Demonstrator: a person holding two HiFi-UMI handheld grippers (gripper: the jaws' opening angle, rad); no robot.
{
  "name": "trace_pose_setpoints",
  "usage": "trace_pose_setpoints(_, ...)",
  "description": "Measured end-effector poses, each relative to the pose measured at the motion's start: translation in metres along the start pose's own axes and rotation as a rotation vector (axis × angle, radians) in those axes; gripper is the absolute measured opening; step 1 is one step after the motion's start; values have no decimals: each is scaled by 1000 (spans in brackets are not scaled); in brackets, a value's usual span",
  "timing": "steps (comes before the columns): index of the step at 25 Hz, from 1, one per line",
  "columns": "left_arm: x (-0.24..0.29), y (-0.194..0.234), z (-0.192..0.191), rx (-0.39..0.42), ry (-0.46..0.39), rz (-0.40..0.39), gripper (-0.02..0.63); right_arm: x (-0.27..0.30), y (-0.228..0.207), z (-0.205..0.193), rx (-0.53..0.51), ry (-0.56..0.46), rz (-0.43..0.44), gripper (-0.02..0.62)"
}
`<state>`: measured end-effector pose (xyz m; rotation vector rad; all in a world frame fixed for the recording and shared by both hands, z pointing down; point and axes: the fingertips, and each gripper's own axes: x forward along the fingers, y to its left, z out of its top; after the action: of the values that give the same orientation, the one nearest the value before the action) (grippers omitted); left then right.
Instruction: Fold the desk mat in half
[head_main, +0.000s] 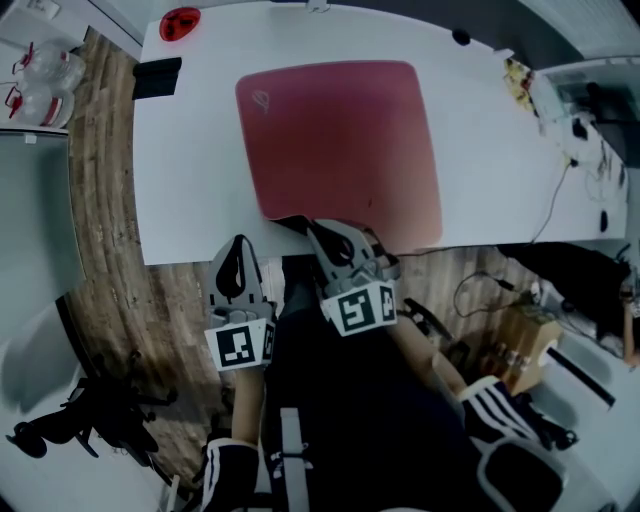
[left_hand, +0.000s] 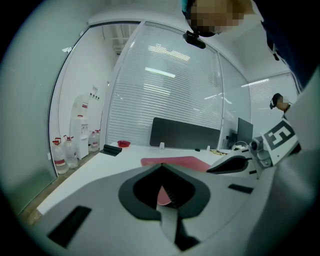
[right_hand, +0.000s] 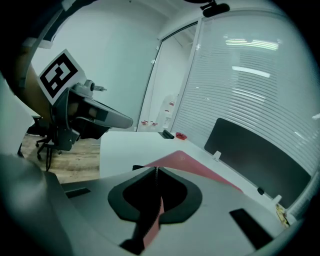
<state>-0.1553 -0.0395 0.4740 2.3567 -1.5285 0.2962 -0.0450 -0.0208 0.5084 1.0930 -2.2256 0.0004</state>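
Red desk mat (head_main: 340, 140) on white table (head_main: 190, 180)

White table (head_main: 190, 190) bears red dish (head_main: 180, 22), black case (head_main: 157, 77) — water bottles (head_main: 40, 85) beside.

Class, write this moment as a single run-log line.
right gripper: shut on desk mat, near edge | edge: raised off table | fold: not yet made

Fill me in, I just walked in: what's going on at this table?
A person works with a gripper in each hand at a white table. The right gripper is shut on the near edge of the red desk mat, which is raised there; the rest lies flat. The left gripper, jaws together, is at the table's near edge, left of the mat. No fold yet.
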Motion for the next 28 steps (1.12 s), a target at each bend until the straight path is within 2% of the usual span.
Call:
trace_pose_setpoints(11, 22, -9, 19, 27, -20, -54, 3, 3, -69, 7, -12, 13, -110, 15)
trace_pose_setpoints(16, 32, -14, 26, 31, -28, -81, 3, 1, -110, 10, -6, 8, -185, 15)
trace_pose_setpoints(21, 43, -20, 38, 47, -53, -127, 3, -1, -150, 17, -49, 20, -259, 15)
trace_pose_setpoints(28, 58, -29, 53, 45, -97, -178, 3, 2, -183, 19, -39, 32, -299, 15)
